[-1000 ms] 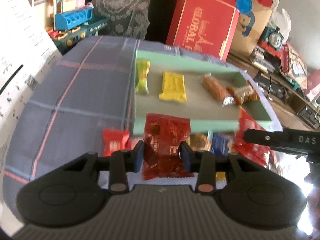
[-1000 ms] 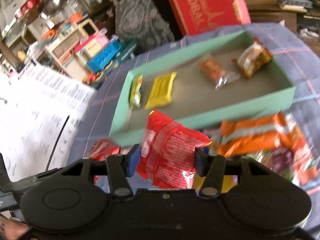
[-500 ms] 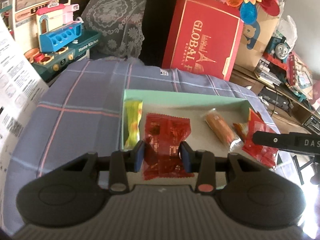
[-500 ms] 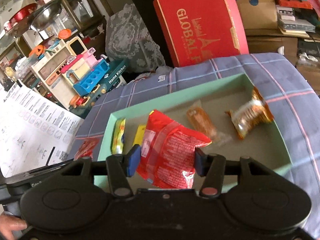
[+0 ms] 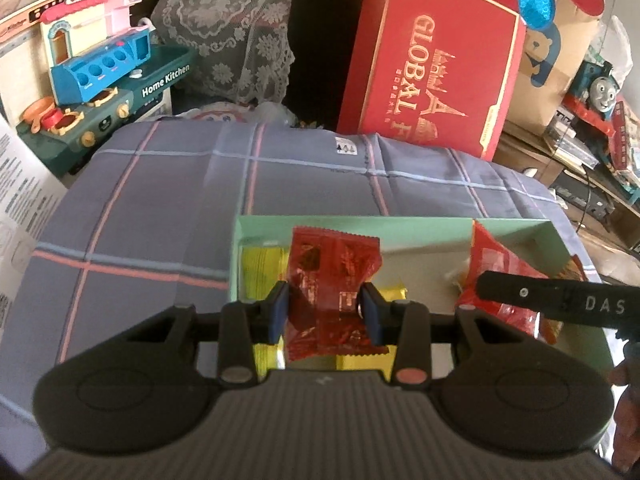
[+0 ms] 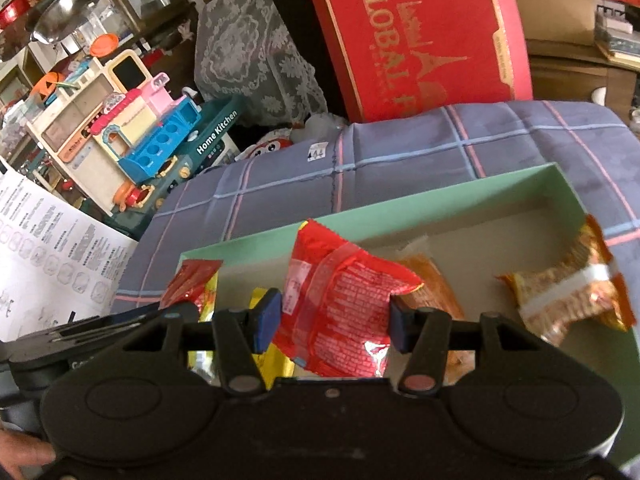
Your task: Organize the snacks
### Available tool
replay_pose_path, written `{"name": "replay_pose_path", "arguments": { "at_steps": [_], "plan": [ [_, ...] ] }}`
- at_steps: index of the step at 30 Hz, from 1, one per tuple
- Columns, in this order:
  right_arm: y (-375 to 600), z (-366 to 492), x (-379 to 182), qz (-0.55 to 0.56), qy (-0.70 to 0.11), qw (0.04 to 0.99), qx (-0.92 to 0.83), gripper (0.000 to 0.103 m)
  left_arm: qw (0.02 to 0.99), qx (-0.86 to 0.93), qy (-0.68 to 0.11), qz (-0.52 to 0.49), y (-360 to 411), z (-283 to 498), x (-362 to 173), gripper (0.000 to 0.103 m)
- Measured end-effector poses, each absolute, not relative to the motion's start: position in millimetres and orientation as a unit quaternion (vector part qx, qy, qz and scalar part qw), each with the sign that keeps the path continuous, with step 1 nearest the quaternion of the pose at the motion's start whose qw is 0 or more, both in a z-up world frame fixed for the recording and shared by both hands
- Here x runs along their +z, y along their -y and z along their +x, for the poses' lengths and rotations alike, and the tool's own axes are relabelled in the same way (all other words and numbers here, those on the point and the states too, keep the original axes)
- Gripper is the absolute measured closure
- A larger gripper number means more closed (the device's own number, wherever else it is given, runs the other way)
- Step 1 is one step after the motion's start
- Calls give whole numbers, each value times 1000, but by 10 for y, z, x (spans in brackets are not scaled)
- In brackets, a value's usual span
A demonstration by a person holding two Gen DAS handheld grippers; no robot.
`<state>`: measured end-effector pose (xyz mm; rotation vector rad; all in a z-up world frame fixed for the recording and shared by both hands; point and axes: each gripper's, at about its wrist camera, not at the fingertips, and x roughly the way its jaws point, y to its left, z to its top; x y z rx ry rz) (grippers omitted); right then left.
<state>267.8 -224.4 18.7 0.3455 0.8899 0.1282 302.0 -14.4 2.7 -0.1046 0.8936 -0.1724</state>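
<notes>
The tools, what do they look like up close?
Each tool, left and right, has a black body with two round bumps, black arms, and blue pads on the fingers. One screw cap is grey, one reddish. White letters "DAS" mark the right tool's side.

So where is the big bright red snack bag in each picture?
Left wrist view: the big red snack bag is at the right, over the green box, behind the black bar of the other tongs.
Right wrist view: the same bag sits in the middle, squeezed in the right tongs.
Shared landmark: the red GLOBAL box behind the table.
</notes>
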Motion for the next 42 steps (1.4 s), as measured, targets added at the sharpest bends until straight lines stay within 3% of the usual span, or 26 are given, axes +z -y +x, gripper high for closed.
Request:
{"name": "replay_pose_path", "arguments": {
  "at_steps": [2,3,5,12,20,42],
  "plan": [
    [2223,2765,149,166,-429,885,68,47,898,-74,-430,-49,167,3082,-5,60],
    [2220,2788,140,167,-428,886,66,40,899,-67,-430,-48,175,3106,-16,42],
    [2203,2785,156,168,-420,890,61,13,903,-53,-425,-44,191,3106,-25,20],
    [2178,2690,212,151,-399,903,50,1,900,-51,-431,-42,202,2967,-35,9],
    [2190,2409,346,144,-401,903,55,0,901,-52,-428,-45,197,2633,101,2],
    [2490,1169,434,154,-416,894,57,0,886,-61,-456,-57,-20,1302,77,0]
  ]
}}
